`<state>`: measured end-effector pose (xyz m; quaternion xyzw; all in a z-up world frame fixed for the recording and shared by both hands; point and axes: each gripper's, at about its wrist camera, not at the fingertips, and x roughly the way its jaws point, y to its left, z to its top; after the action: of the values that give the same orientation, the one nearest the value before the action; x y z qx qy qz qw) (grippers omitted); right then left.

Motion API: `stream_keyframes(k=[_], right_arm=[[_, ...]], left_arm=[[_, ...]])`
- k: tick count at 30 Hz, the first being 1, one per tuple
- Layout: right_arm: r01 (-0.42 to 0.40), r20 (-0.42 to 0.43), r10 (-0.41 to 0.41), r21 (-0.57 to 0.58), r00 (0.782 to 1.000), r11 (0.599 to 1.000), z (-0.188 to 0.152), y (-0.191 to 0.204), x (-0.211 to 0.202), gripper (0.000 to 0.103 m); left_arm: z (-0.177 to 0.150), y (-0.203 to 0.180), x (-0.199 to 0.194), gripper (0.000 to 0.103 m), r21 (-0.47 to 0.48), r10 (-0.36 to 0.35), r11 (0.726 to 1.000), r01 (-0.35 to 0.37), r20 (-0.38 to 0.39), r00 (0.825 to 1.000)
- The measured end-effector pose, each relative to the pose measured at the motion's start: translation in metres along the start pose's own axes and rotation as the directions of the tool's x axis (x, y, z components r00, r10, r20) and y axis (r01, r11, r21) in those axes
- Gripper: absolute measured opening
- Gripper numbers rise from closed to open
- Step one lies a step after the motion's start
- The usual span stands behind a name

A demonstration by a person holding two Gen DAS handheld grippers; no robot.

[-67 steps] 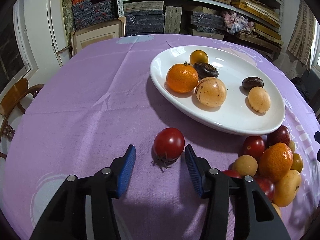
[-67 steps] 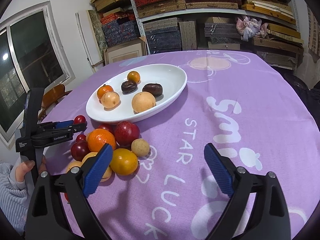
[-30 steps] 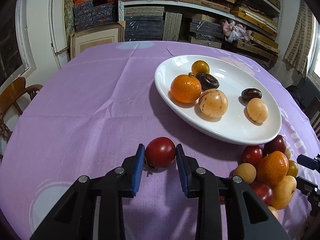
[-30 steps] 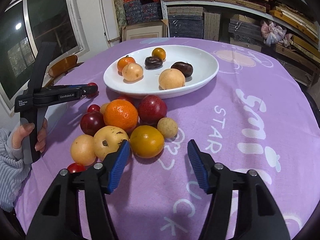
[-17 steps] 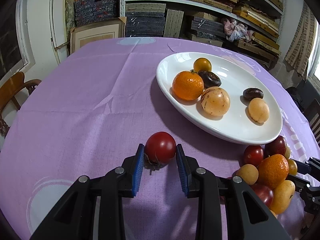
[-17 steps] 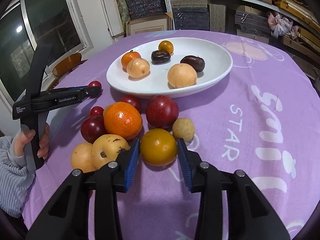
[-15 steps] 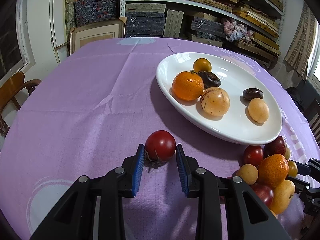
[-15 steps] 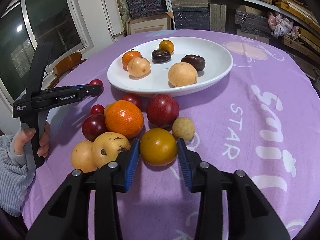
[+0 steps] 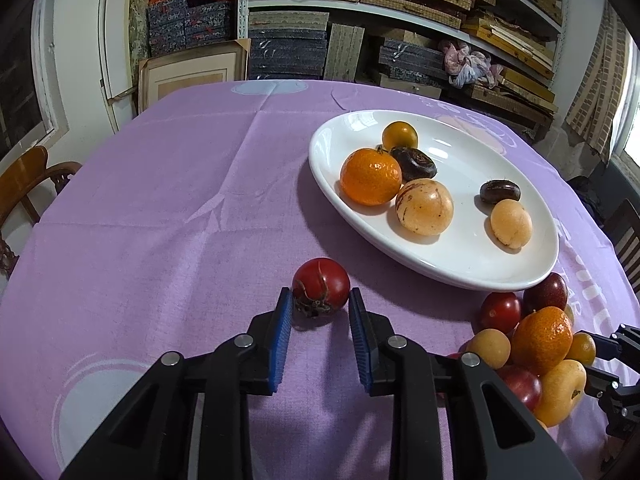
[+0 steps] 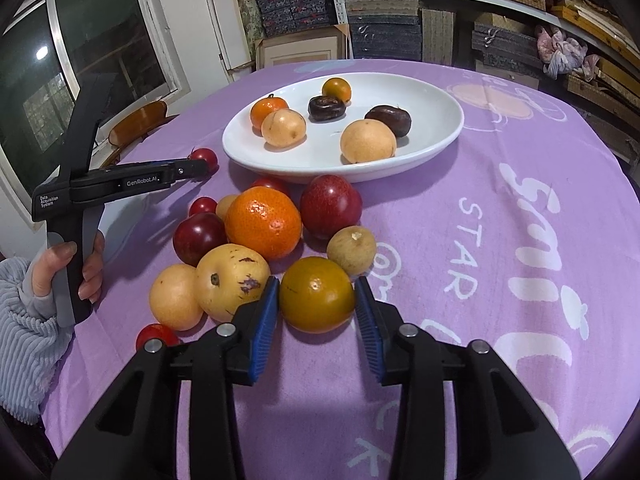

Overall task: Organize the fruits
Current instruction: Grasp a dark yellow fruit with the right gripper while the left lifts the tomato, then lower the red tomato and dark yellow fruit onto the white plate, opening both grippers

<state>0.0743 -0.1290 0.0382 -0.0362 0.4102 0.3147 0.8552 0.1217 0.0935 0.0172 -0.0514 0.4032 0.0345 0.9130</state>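
Left wrist view first: purple tablecloth covers the whole round table, biggest thing in shot. Next down is the white oval plate, sitting right of centre with six fruits in it: an orange, a pale speckled one, a smaller pale one, two dark brown ones and a little yellow-orange one at the back. Off the plate's near-right edge there's a loose pile of fruit on the cloth.

Then the left gripper, closed down narrow on a red tomato, blue pads pinching it on both sides, stem end facing the camera. It's on the cloth just in front of the plate, apart from the pile.

Right wrist view: right gripper has just been closing, and its pads now press a greenish-orange fruit at the near edge of the pile, beside a yellow speckled fruit and a small tan one. A hand in a grey ribbed sleeve holds the other tool's handle at far left.
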Motion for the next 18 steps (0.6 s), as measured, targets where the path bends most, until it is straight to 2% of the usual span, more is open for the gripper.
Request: stream_keyframes(k=[3,5,6,9,10,11,15,18], right_arm=[[0.001,0.0,-0.001,-0.001,1.0,1.0,0.0,0.0,0.0,0.038],[0.0,0.0,0.0,0.0,1.0,1.0,0.0,0.0,0.0,0.038],[-0.001,0.0,0.001,0.0,1.0,1.0,0.0,0.0,0.0,0.038],[-0.004,-0.001,0.004,0.004,1.0,1.0,0.0,-0.001,0.0,0.038],[-0.003,-0.001,0.003,0.003,1.0,1.0,0.0,-0.001,0.0,0.038],[-0.003,-0.001,0.003,0.003,1.0,1.0,0.0,-0.001,0.0,0.038],[-0.002,0.0,0.002,0.006,1.0,1.0,0.0,-0.001,0.0,0.038],[0.009,0.01,-0.009,0.019,1.0,1.0,0.0,-0.005,-0.002,0.038]], left_arm=[[0.004,0.002,0.009,0.048,-0.013,-0.002,1.0,0.001,-0.032,0.999],[0.006,0.002,0.005,0.059,-0.013,0.0,1.0,0.0,-0.005,1.0],[0.007,0.002,0.005,0.059,-0.011,0.005,1.0,-0.005,0.002,1.0],[0.01,0.005,0.011,0.055,-0.023,-0.011,1.0,0.01,-0.021,1.0],[0.009,0.007,0.011,0.041,-0.034,-0.015,0.999,0.014,-0.023,1.0],[0.009,0.01,0.012,0.031,-0.051,-0.023,0.998,0.022,-0.026,0.999],[0.005,0.016,0.006,0.031,-0.073,-0.032,0.997,0.03,-0.019,0.999],[0.003,0.015,-0.009,0.03,-0.076,-0.025,0.997,0.026,0.025,0.999]])
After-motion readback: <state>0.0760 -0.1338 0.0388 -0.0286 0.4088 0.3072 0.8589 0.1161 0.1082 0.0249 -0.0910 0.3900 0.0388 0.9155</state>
